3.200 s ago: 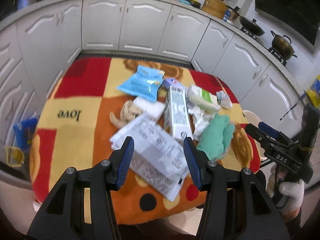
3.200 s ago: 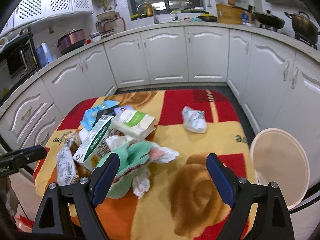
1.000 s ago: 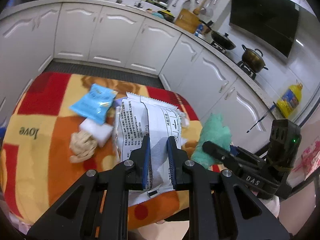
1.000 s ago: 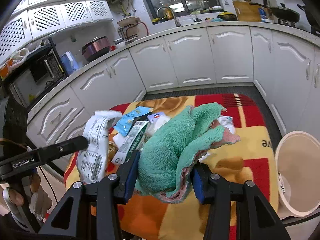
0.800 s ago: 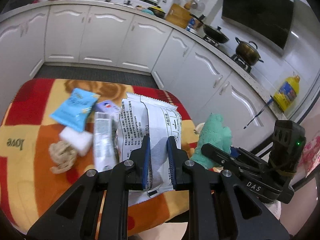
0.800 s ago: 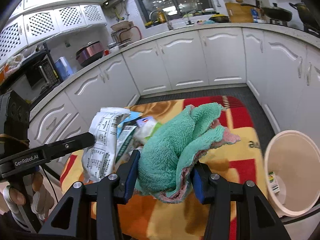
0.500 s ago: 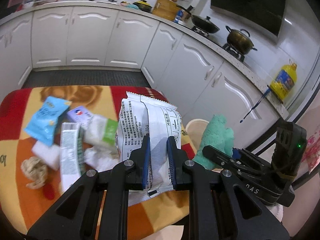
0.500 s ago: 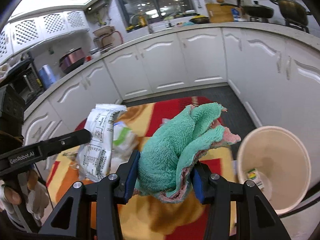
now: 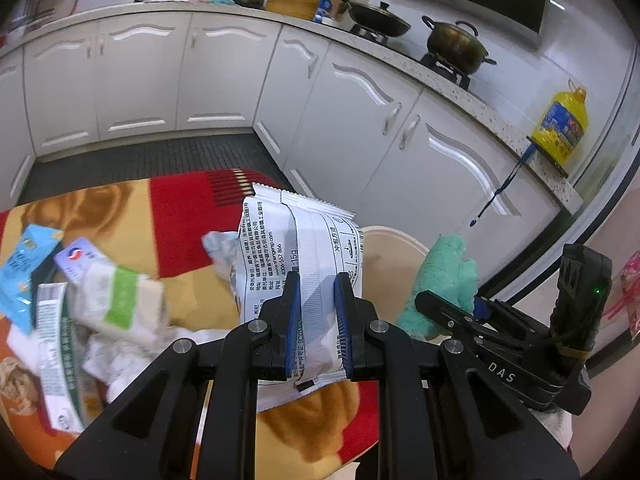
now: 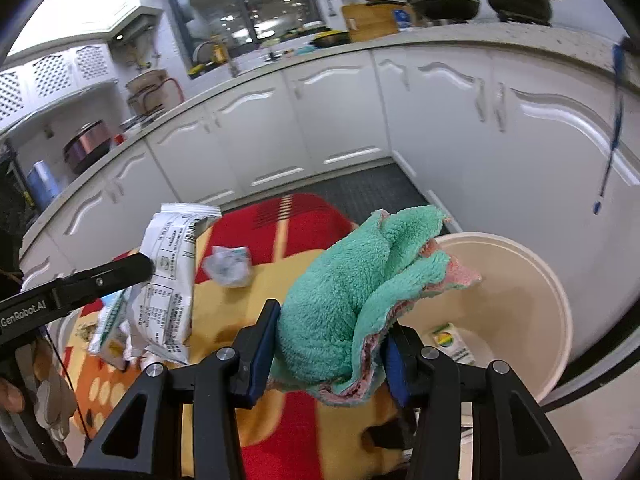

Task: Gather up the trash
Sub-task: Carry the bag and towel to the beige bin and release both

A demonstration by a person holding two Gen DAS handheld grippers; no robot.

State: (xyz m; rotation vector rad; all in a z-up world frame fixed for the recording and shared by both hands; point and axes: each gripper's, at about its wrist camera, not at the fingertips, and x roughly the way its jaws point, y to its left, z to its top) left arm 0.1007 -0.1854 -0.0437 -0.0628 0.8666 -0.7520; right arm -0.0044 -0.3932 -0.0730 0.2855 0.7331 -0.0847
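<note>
Now both loads have swung over: the left gripper (image 9: 316, 320) pinches the white wrapper (image 9: 298, 240), the right gripper (image 10: 330, 344) clamps the green cloth (image 10: 360, 292), and the bin (image 10: 516, 280) lies just ahead, ready for dropping.

Cool, even indoor light filled both views, with ceiling lamps mirrored in the dark window (image 10: 256, 12) above the white cabinets (image 10: 340, 120), whose doors carried glossy streaks. Fisheye bending curved those cabinets and blackened every corner. Wrappers (image 9: 100, 300) left of the cabinets were motion-blurred; nearer parts stayed sharp.
</note>
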